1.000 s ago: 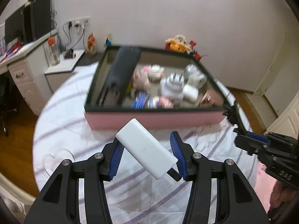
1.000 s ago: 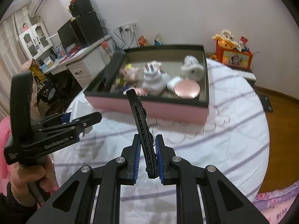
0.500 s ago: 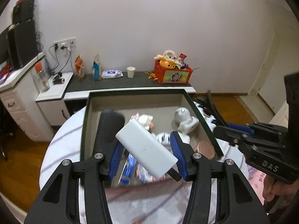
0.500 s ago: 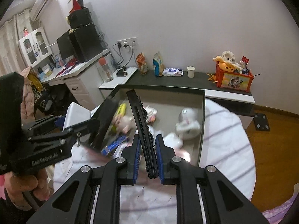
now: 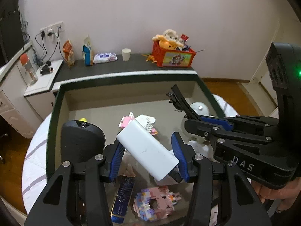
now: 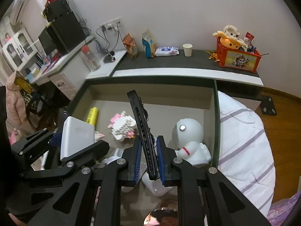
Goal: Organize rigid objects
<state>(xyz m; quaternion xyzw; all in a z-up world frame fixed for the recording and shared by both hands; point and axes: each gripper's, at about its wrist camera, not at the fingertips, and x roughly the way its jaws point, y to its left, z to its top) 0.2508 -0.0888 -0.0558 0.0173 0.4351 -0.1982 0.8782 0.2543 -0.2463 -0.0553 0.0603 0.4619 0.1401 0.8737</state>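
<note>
Left claw (image 5: 148, 155) clamped on white power bank (image 5: 146, 148), held over open box (image 5: 56, 113). Right claw (image 6: 148, 163) pinched tight on black hair clip (image 6: 144, 131), above the same box beside astronaut figure (image 6: 190, 141).

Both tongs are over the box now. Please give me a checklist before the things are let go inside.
1. Left tongs grip the power bank: ok.
2. Right tongs grip the black clip: ok.
3. Both tongs above the box, inside its rim: ok.
4. Bare floor under the power bank: not ok, pink block toy and blue pack lie below.
5. Bare floor under the clip: not ok, astronaut toy close beside.
6. Tongs apart from each other: ok.
</note>
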